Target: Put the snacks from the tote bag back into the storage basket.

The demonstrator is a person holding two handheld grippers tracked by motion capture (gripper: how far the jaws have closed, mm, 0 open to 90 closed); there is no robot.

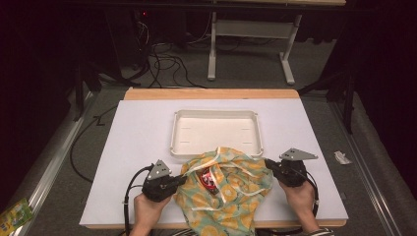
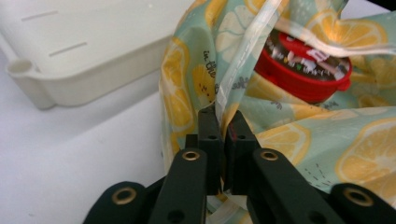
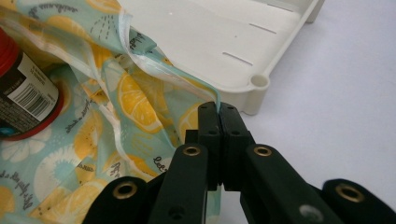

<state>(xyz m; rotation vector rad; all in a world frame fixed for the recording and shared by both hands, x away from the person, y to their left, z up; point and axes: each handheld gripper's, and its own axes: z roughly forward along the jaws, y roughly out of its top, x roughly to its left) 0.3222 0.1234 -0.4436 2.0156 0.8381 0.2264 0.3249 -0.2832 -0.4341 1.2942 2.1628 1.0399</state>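
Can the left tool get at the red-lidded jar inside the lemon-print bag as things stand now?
Probably not yet. The left tool is shut on the lemon-print bag rim, so it is occupied. The red-lidded jar lies visible in the open mouth; a white drawstring crosses it.

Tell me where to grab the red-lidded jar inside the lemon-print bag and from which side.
Grip the jar across its red lid, coming through the bag's open mouth from the tray side; probably the easiest hold, since it lies on its side, lid toward the opening, body under fabric.
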